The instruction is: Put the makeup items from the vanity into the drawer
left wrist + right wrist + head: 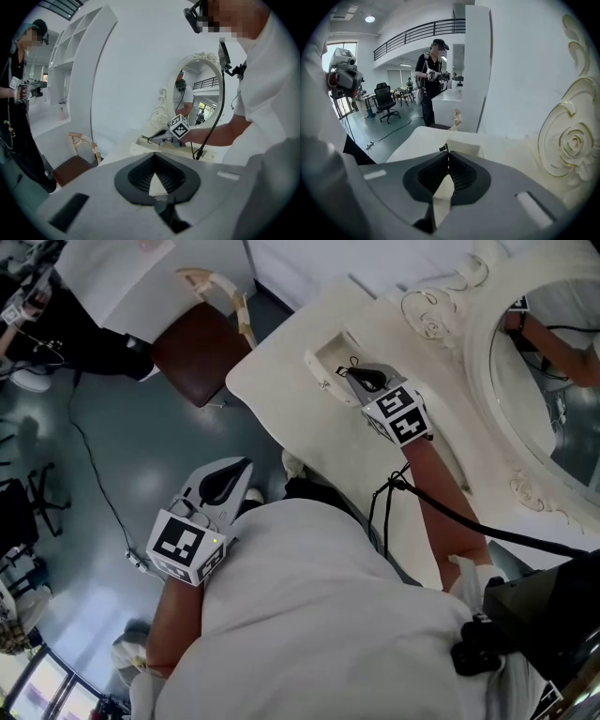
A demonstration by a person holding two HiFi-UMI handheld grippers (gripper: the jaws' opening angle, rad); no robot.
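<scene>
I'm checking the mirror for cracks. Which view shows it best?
The left gripper view: the mirror shows nearly whole, oval frame and glass. The head view cuts it off at the right edge; the right gripper view shows only carved frame.

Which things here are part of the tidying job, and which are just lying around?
Job: cream vanity top; open cream drawer; right gripper, shut on a small thin black item.
Around: brown-seated wooden chair; ornate oval mirror; left gripper, shut, empty.
</scene>
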